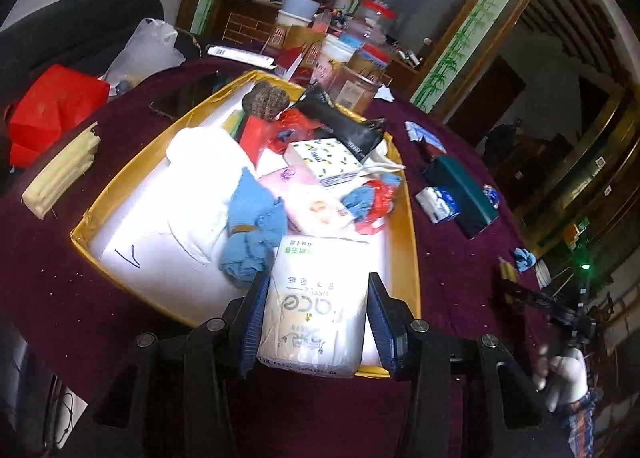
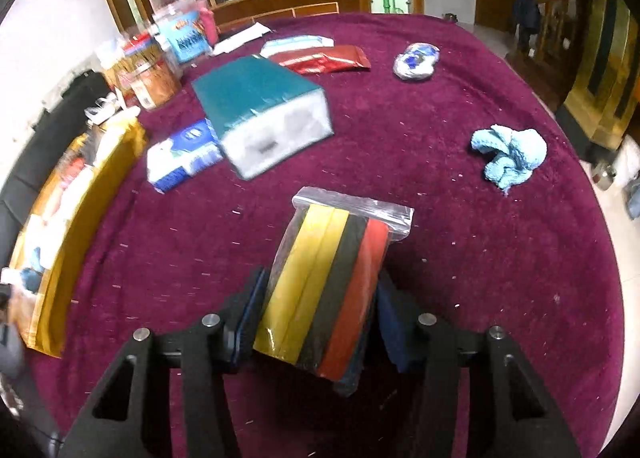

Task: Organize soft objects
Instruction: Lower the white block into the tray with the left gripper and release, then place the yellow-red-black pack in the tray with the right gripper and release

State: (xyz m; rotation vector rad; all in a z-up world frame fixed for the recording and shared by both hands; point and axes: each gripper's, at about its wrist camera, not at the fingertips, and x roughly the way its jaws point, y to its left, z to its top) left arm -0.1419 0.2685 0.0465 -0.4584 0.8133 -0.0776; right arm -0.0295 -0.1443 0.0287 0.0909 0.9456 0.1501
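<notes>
Dropping the tissue pack (image 1: 316, 306) in the wrong spot is the first thing that could go wrong. The left claw (image 1: 316, 322) holds it over the near edge of the gold box (image 1: 412, 242). If the claw lets go here, I think the pack could land on the rim and tip out onto the table (image 1: 460, 266). The box is already full on its right side, with a blue cloth (image 1: 252, 230), a white towel (image 1: 200, 185), a pink pack (image 1: 308, 201) and a spotted tissue box (image 1: 320, 157) piled close together. A pack set on top of that heap could slide off. The bare white floor at the near left of the box looks like a safer spot.

The left claw is partly shut, and both blue pads press the soft pack on its two sides. The wrap bulges a little between them, so a hard squeeze could crush it.

The right claw (image 2: 320, 322) is also partly shut, gripping a clear bag of sponges (image 2: 328, 290), yellow, black and red. The bag is tilted and sticks up past the pads. Its smooth plastic could slip if the hand swings fast.

On the table, far from the box, a light blue cloth (image 2: 510, 155), a teal tissue box (image 2: 264, 113) and a blue and white tissue pack (image 2: 184, 157) are not yet put away.
</notes>
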